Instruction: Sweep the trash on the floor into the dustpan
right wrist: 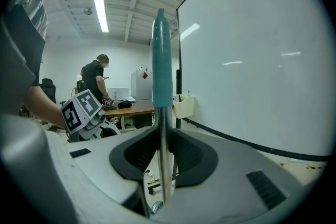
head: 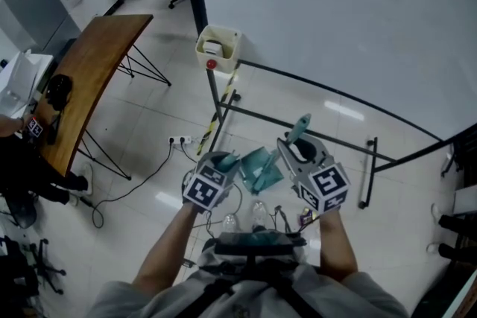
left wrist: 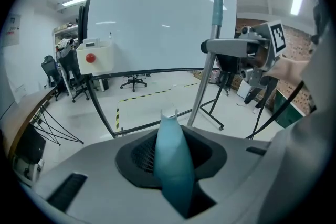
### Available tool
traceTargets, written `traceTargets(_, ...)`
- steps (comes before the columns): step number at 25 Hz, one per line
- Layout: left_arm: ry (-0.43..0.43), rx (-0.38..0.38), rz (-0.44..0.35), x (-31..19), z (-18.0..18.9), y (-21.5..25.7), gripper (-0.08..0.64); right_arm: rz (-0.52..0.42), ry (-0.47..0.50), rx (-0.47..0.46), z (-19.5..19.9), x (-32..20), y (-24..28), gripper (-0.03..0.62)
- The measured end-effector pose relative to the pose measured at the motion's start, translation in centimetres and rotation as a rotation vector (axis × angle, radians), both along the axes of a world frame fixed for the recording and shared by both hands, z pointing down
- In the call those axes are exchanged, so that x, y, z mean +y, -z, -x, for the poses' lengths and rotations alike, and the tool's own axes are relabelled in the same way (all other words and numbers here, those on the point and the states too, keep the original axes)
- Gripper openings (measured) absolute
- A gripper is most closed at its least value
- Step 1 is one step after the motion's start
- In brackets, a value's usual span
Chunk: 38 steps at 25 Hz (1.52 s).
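Head view: the left gripper (head: 218, 169) is clamped on the handle of the teal dustpan (head: 261, 169), and the right gripper (head: 299, 154) grips the broom pole (right wrist: 160, 128). Both tools are held off the floor, on the person's side of the whiteboard stand (head: 223, 108). What look like clear bottles (head: 229, 222) lie nearer the person. This seems to be the positioning step. Next, the dustpan lip goes down beside them, then the broom.

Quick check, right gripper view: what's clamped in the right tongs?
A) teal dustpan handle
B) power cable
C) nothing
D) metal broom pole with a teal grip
D: in the right gripper view the right tongs are closed on the metal broom pole, with its teal grip rising above them. The teal dustpan handle sits in the left tongs.
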State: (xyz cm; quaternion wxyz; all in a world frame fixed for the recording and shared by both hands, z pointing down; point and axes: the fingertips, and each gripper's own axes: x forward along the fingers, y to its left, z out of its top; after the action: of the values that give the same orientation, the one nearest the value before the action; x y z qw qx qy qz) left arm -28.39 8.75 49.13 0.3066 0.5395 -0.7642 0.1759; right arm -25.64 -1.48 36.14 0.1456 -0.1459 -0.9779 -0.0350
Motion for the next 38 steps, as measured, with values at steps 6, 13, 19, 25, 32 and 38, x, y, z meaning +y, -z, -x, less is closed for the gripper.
traceTargets(6, -0.022, -0.017, 0.002, -0.2, -0.3, 0.2, 0.107, -0.020, -0.016, -0.010, -0.4, -0.1, 0.7, 0.095)
traceTargets(13, -0.022, -0.014, -0.001, -0.4, 0.0, 0.2, 0.107, -0.021, -0.036, -0.009, -0.7, -0.3, 0.6, 0.097)
traceTargets(19, -0.030, -0.006, -0.013, -0.7, -0.2, 0.3, 0.107, -0.021, -0.035, -0.006, -0.7, -0.4, 0.5, 0.097)
traceTargets(25, -0.050, -0.004, -0.017, -0.7, -0.5, 0.5, 0.107, -0.032, -0.051, 0.001, -1.5, -0.4, 0.6, 0.097)
traceTargets(32, -0.159, -0.015, -0.002, -2.0, -1.9, -0.3, 0.110, -0.048, -0.173, 0.028, -5.5, -2.1, 0.1, 0.097)
traceTargets(38, -0.340, -0.032, 0.006, -4.7, -4.8, -1.9, 0.110, -0.053, -0.378, 0.079, -12.1, -4.2, -1.8, 0.095)
